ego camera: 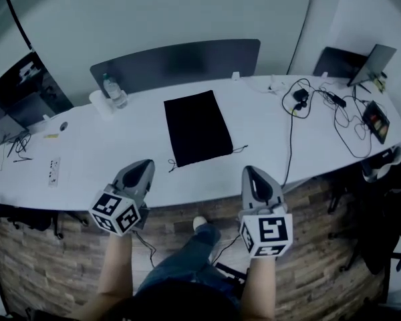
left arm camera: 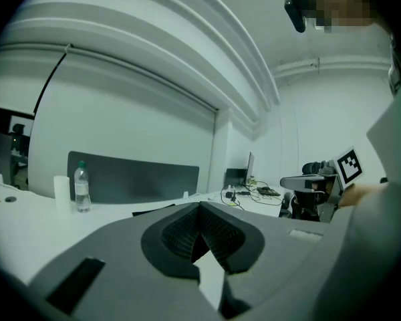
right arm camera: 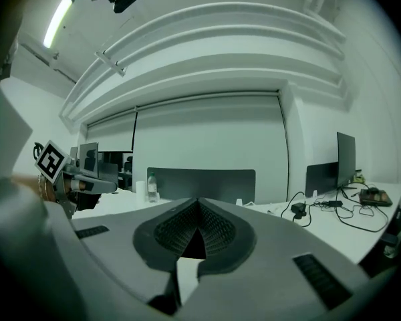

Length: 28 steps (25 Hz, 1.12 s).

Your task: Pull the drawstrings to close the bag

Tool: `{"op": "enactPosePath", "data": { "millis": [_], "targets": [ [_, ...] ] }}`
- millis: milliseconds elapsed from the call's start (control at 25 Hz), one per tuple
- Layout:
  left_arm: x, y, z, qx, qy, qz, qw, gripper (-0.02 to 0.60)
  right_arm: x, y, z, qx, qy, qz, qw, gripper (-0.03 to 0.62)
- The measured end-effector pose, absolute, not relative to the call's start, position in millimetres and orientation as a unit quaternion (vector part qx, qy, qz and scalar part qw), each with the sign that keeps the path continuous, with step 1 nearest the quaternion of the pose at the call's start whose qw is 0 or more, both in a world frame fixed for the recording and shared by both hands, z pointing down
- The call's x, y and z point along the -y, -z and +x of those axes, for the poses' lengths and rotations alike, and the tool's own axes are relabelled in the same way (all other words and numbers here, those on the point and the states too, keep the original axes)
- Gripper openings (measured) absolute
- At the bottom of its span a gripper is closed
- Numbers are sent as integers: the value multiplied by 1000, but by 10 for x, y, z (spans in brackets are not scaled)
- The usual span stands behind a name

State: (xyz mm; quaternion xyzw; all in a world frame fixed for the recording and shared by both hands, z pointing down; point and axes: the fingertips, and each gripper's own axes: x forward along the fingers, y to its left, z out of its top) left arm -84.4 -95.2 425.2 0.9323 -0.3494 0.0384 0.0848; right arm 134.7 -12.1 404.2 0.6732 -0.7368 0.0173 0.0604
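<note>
Black bag (ego camera: pixel 196 127) flat on table (ego camera: pixel 113 154) | left gripper (ego camera: pixel 145 164), right gripper (ego camera: pixel 250 171) at near edge | both jaws together, empty

White table (ego camera: pixel 120 154): black bag (ego camera: pixel 196 127) (bottle (ego camera: pixel 115 92), cables (ego camera: pixel 300 99))

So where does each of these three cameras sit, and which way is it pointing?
Head view: on the person's head, looking steeply down at the table and black bag; shows forearms, a leg, left gripper, right gripper.
Left gripper view: on the left gripper, facing along its shut jaws across the table; the right gripper shows at right.
Right gripper view: on the right gripper, likewise; jaws shut.
Shared: both gripper views catch the water bottle.
</note>
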Motion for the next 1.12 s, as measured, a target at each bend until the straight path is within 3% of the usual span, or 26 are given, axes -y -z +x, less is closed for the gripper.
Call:
{"op": "enactPosePath", "data": {
  "millis": [280,480,720,1120],
  "targets": [
    [1202,-5156,-585,292,-195,932,93,0,694,-4695,1707,746,-84,652,108,-5],
    [1383,-5800,-540,263,-285,910,144,91,1132,-5014,1892,750,-124,635,135,-5],
    [1611,-6467,-514,217,-406,876,147,94,1608,-5267,2025,756,-137,613,184,-5],
    [1692,-6839,-433,178,-480,843,167,92,1893,-5383,2286,765,-149,586,223,-5]
  ]
}}
